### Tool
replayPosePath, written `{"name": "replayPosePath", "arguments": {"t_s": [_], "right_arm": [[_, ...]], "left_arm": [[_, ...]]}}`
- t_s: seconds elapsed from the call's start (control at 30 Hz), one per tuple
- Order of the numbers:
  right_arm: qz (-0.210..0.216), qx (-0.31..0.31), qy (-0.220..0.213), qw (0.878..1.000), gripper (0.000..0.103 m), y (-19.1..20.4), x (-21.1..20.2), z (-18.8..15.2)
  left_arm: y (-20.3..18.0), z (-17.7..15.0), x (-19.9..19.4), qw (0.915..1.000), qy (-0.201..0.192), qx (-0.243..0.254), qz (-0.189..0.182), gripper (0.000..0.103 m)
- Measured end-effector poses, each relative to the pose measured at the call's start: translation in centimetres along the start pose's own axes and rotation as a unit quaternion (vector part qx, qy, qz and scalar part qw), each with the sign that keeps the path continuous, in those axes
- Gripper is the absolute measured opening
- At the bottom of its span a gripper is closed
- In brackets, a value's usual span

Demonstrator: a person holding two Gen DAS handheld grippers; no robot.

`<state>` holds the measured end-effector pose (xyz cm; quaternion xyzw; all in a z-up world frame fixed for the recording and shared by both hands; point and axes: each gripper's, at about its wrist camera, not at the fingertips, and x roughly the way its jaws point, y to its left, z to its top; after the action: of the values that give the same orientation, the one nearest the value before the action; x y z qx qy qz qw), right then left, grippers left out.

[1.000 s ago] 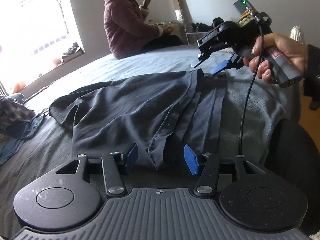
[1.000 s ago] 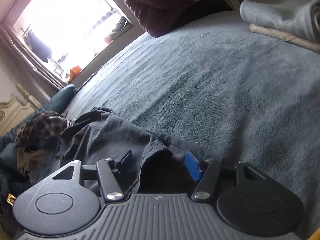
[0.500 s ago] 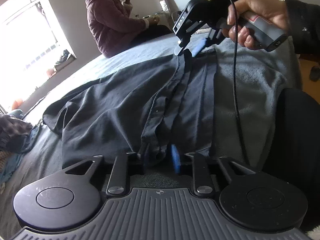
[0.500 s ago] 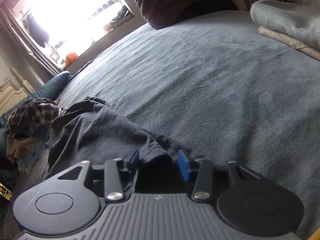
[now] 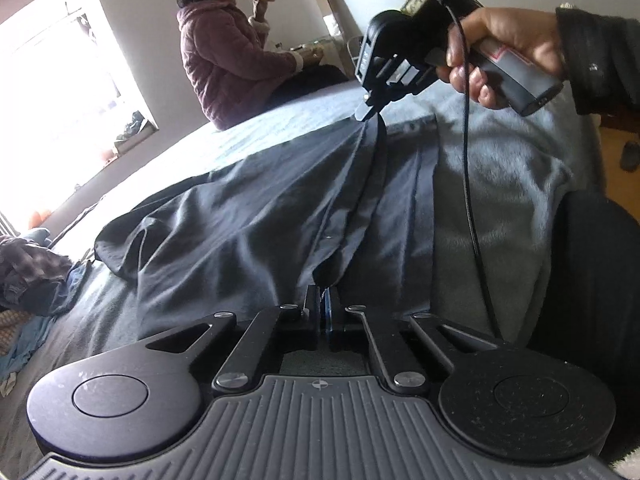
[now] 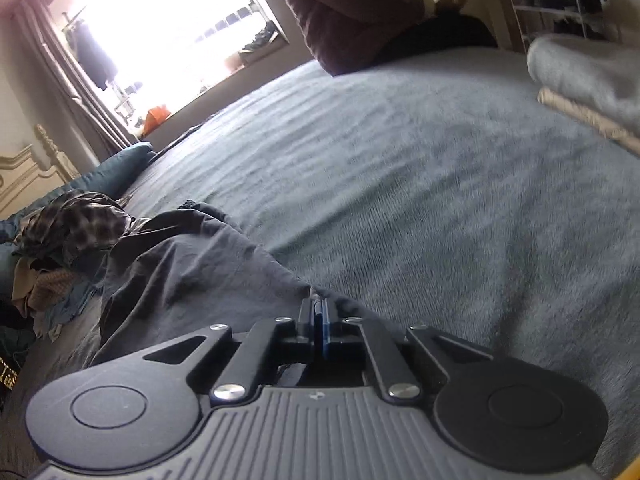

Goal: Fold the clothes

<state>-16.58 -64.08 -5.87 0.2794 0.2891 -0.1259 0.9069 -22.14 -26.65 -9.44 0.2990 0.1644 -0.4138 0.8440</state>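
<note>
Dark shirt [image 5: 248, 216] spread on the bed [image 6: 440, 208], front placket running lengthwise between the two grippers, bulk draped off to the left with a sleeve bunched at the far edge. Left gripper [image 5: 323, 308] closed tight on the near end of the placket edge, cloth pinched between the fingers. Right gripper [image 5: 366, 112], held in a hand [image 5: 500, 52], clamped on the far end of the same edge and lifting it slightly, so the fabric rises in a taut ridge. From its own camera, right gripper [image 6: 319, 320] shut on a dark fold.

Judging by the lie of things, folding only just begun: both ends of one edge secured, no crease laid yet, shirt mostly flat and open. Left to do, probably: carry the gripped edge across, tuck sleeves, fold lengthwise, stack. Folded pile [image 6: 588, 80] at the far right of the bed suggests earlier items finished; rumpled heap [image 6: 76, 228] at the left apparently waiting. Another person [image 5: 232, 60] seated on the far side, uninvolved.
</note>
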Motion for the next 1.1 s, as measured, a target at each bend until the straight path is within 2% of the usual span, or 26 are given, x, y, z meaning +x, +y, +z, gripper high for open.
{"name": "replayPosePath", "arguments": {"t_s": [0.2,0.43,0.63,1.0,1.1], "right_arm": [[-0.008,-0.023,-0.011,1.000,0.003,-0.1,-1.4,1.0],[-0.037,-0.050,-0.008,0.998,0.003,-1.4,-2.5,1.1],[-0.050,-0.059,0.003,0.997,0.003,-2.8,-2.3,1.0],[-0.052,-0.055,0.023,0.997,0.003,-4.2,-1.4,0.1],[-0.056,-0.051,0.026,0.997,0.009,-4.8,-1.1,-0.3]], "left_arm": [[1.1,1.0,-1.3,0.9995,-0.024,-0.005,-0.021,0.000],[-0.7,1.7,-1.8,0.9967,-0.045,0.024,-0.063,0.000],[-1.5,1.9,-0.9,0.9944,-0.037,0.023,-0.097,0.000],[-1.9,1.5,-0.3,0.9926,-0.014,0.027,-0.118,0.000],[-1.9,0.9,0.2,0.9912,0.003,0.021,-0.131,0.000]]}}
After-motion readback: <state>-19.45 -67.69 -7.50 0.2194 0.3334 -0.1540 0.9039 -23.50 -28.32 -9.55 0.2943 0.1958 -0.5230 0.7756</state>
